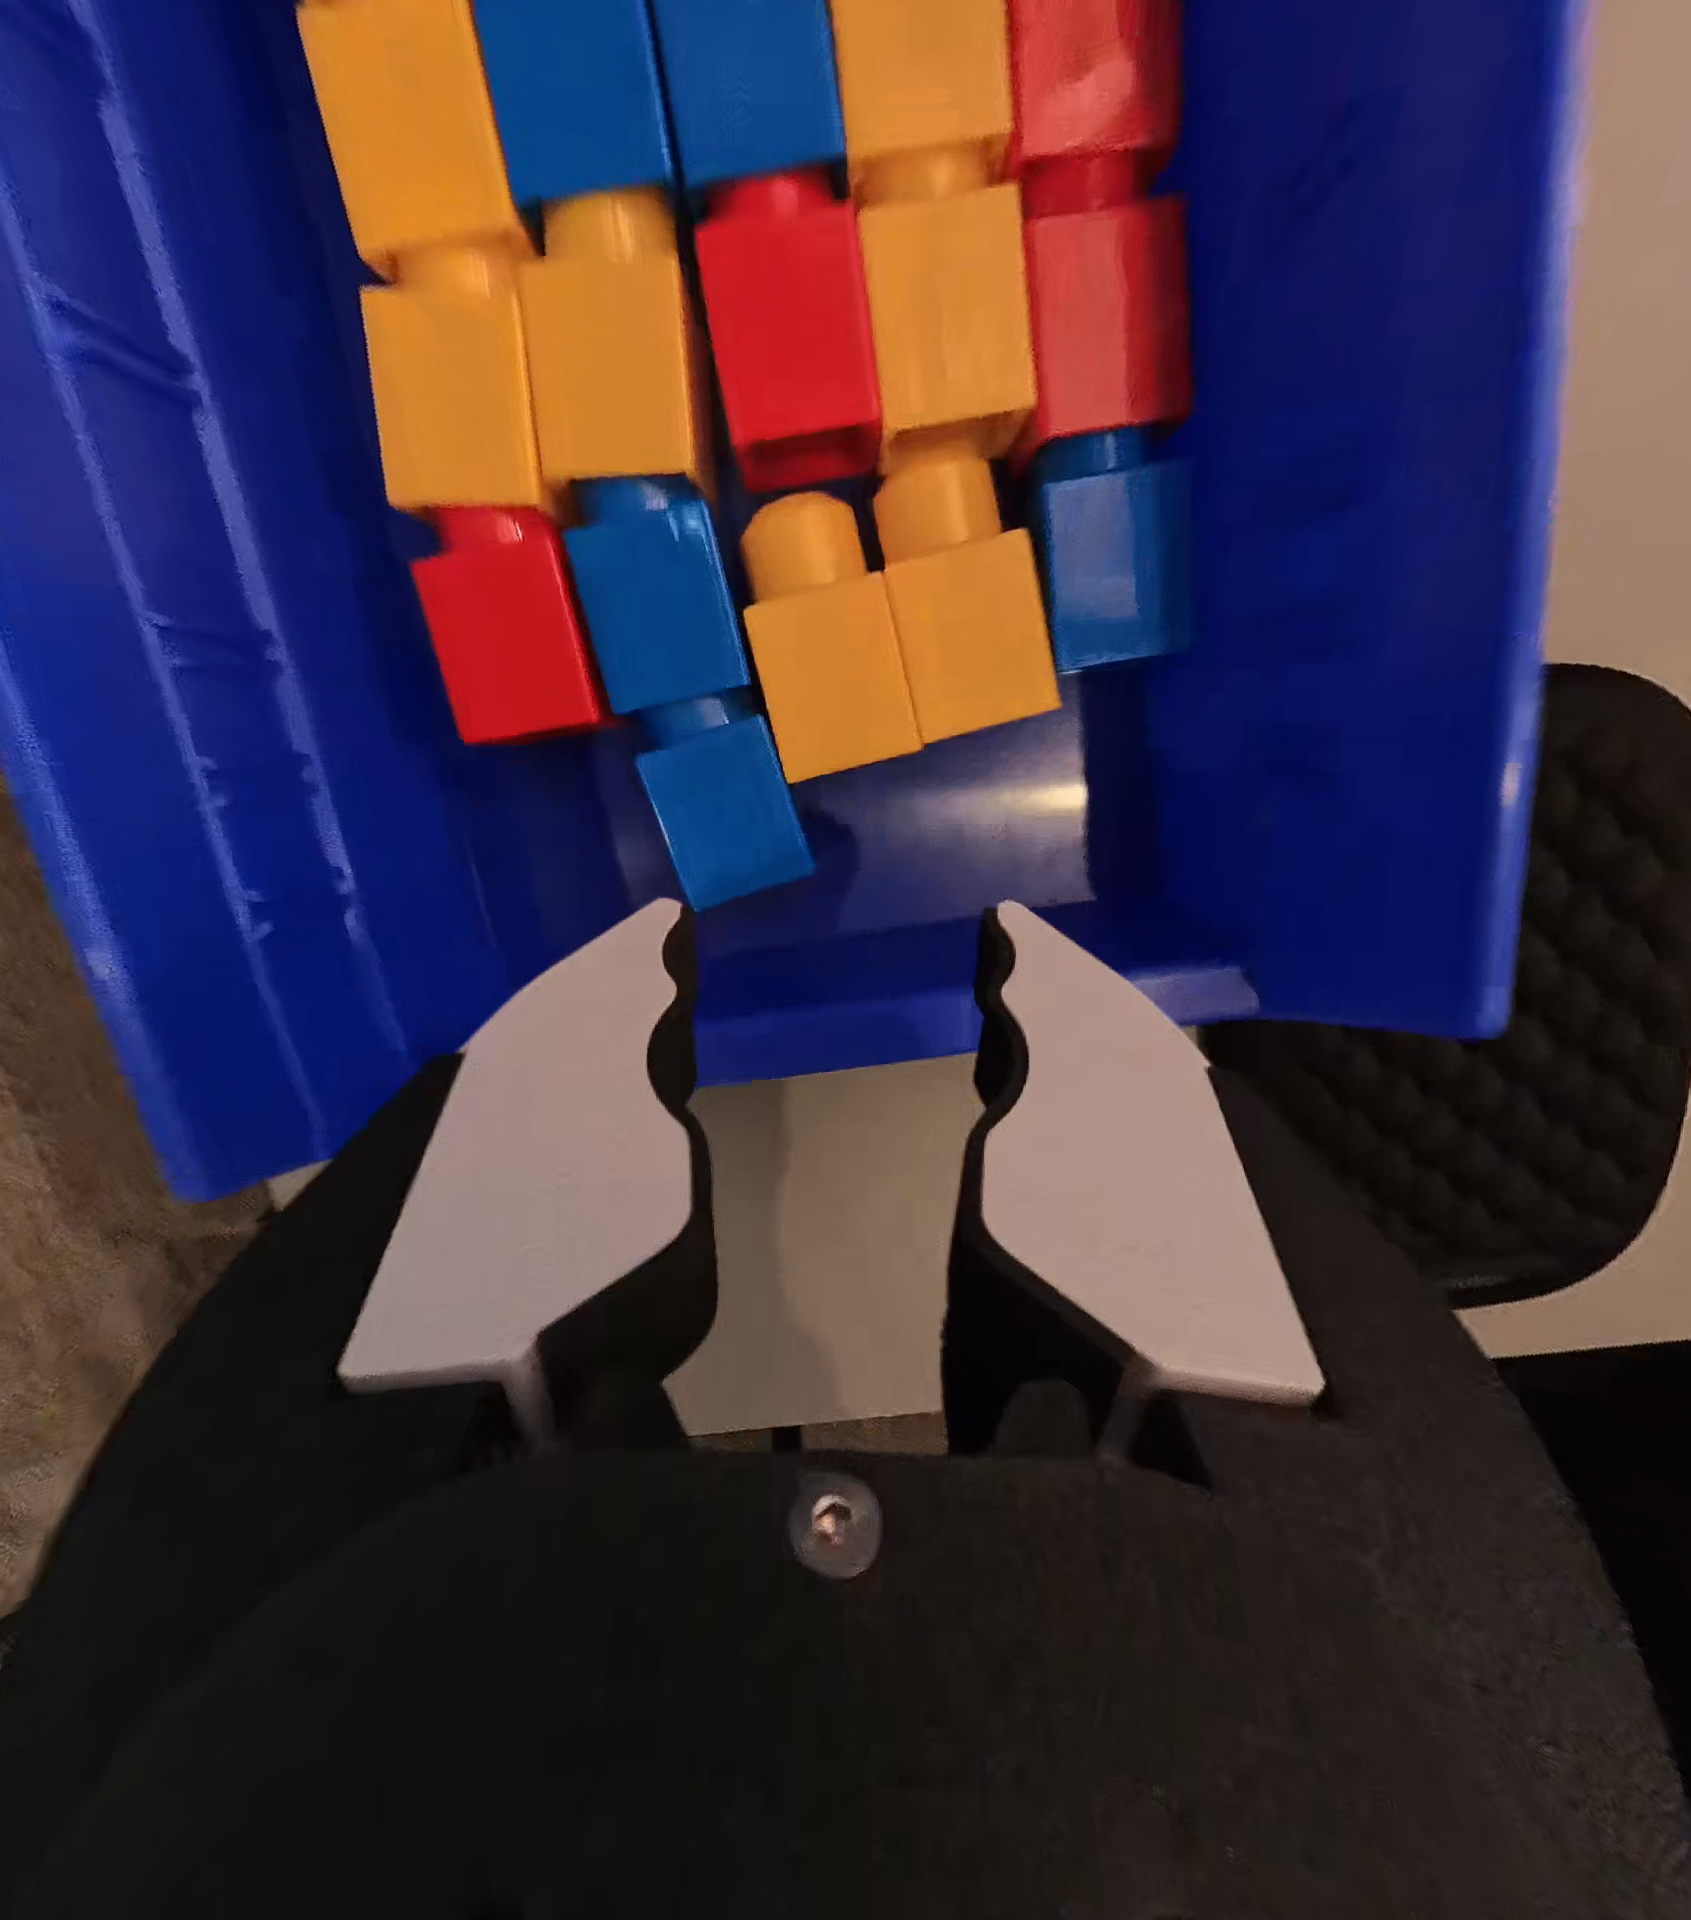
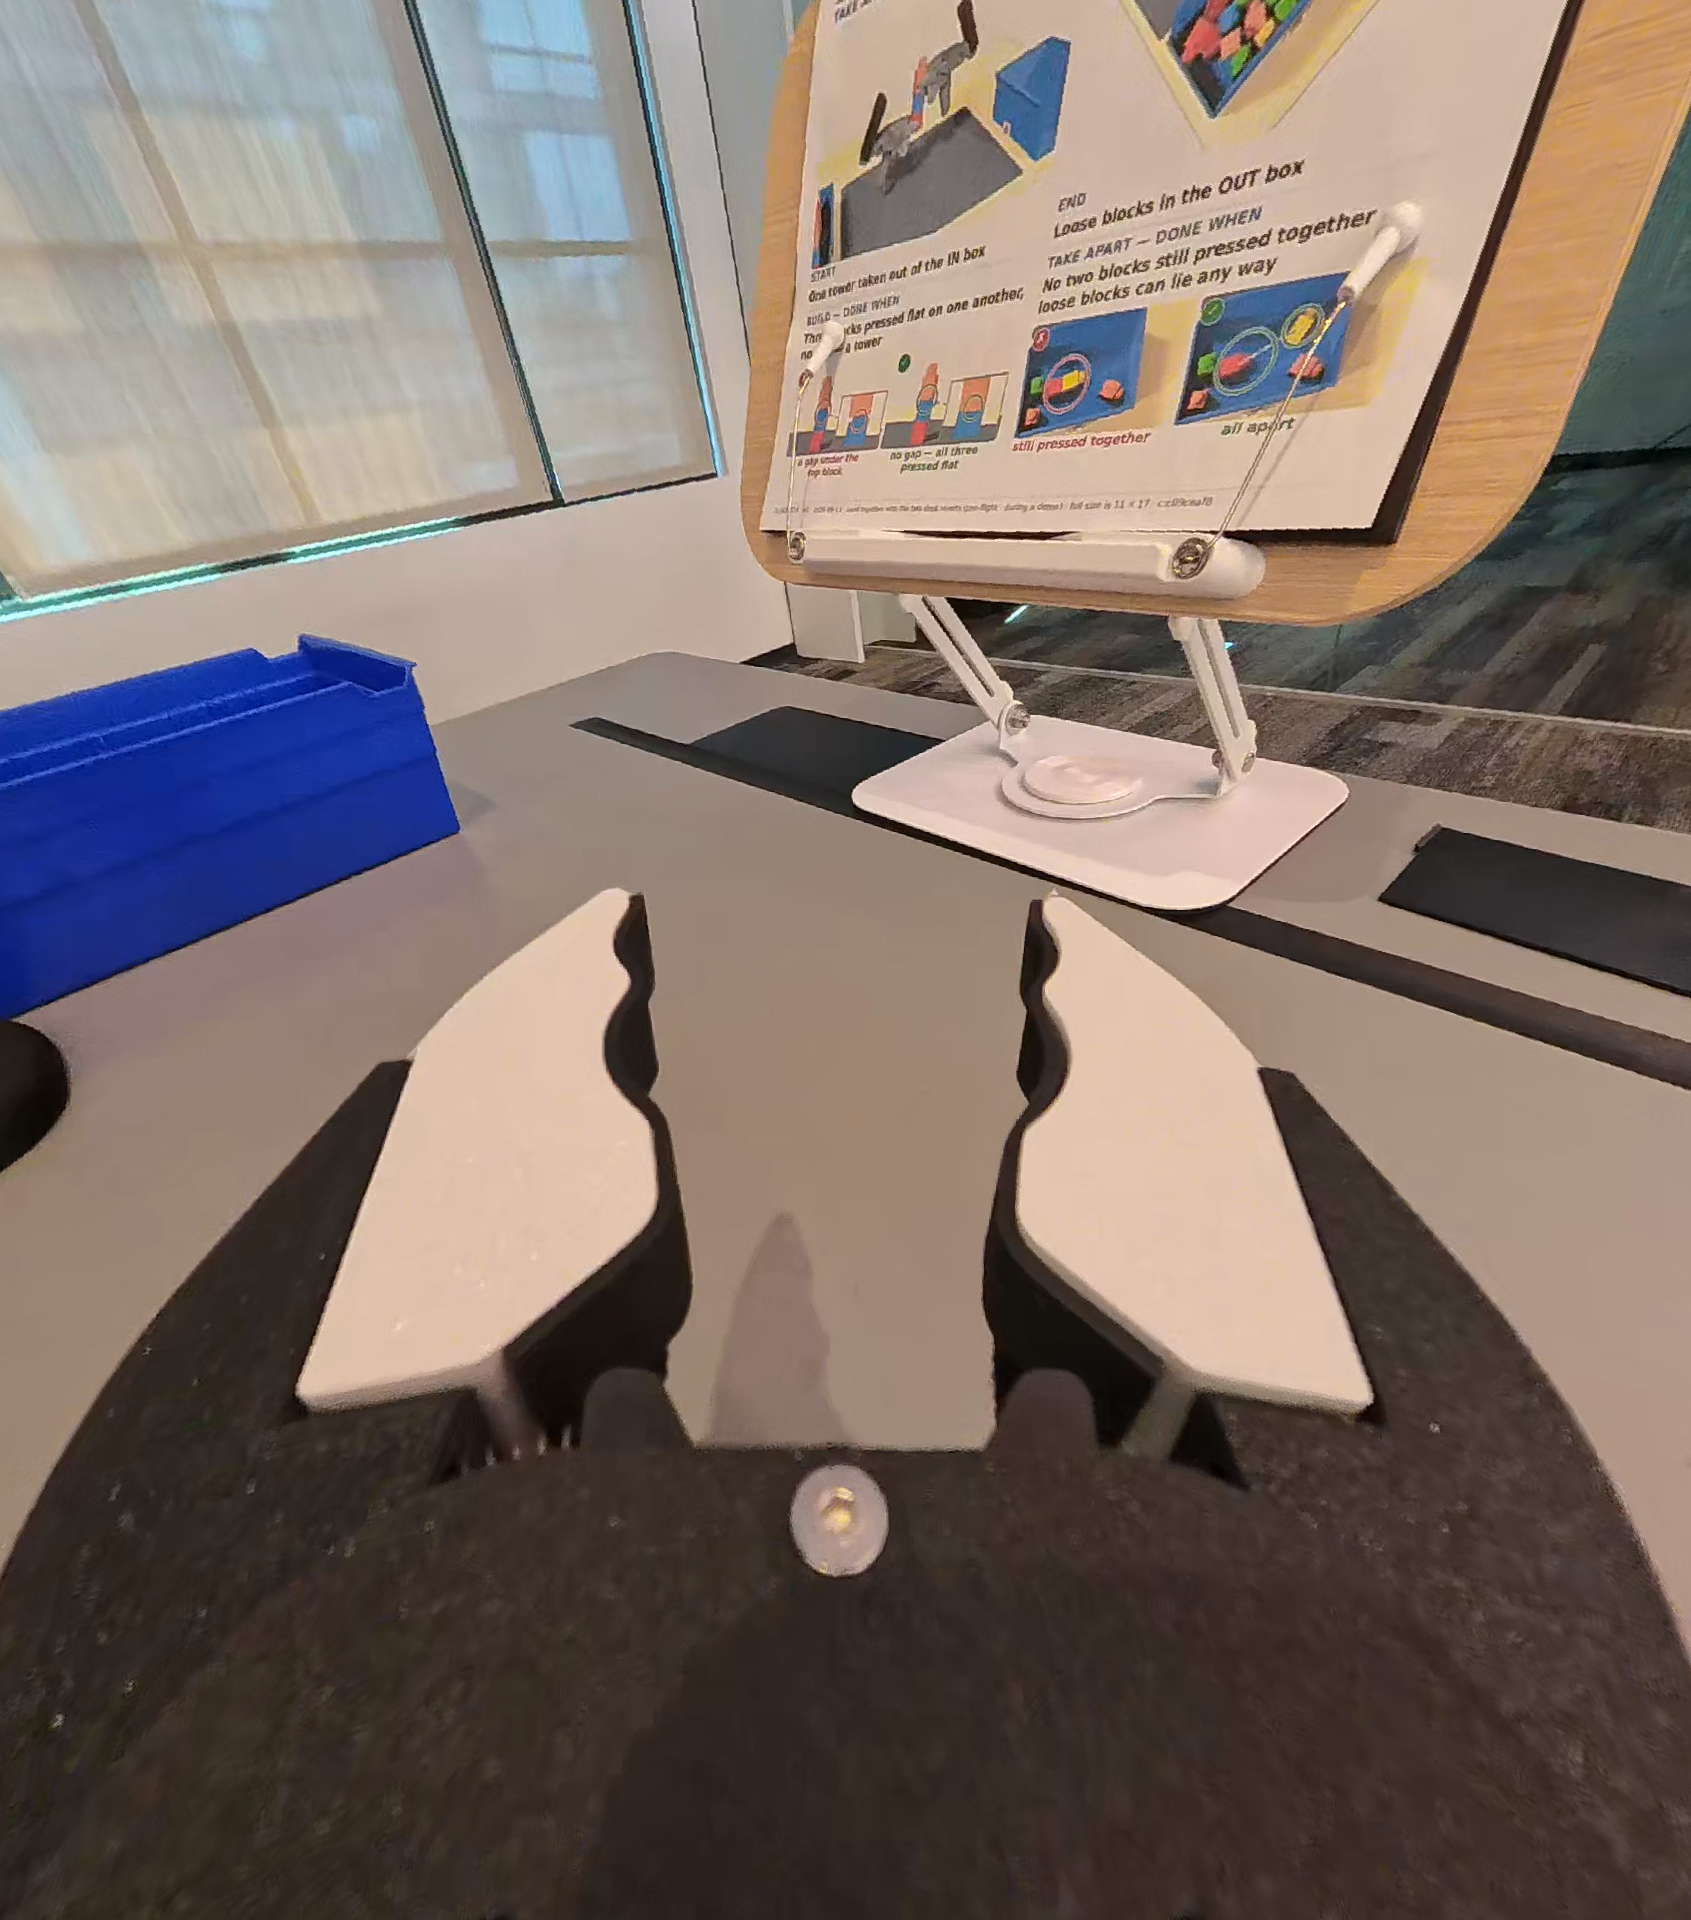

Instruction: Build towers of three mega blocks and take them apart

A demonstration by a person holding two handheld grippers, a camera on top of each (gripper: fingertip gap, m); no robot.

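Grey surface (image 2: 820,1039) carries a blue bin (image 2: 145,810) at the left and a white stand (image 2: 1101,810) with an instruction sheet (image 2: 1111,260). Right gripper (image 2: 836,914) hangs above it, jaws released and empty. Left gripper (image 1: 836,914), jaws spread, hovers at another blue bin (image 1: 1340,520) holding towers of mega blocks (image 1: 768,416), nearest a blue block (image 1: 721,810).

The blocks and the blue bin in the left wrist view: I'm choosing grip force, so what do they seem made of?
The blocks look like hard moulded plastic, smooth and slightly glossy, judging by soft highlights on their faces. The blue bin also looks like rigid plastic, with moulded ribs and a sheen on its floor.
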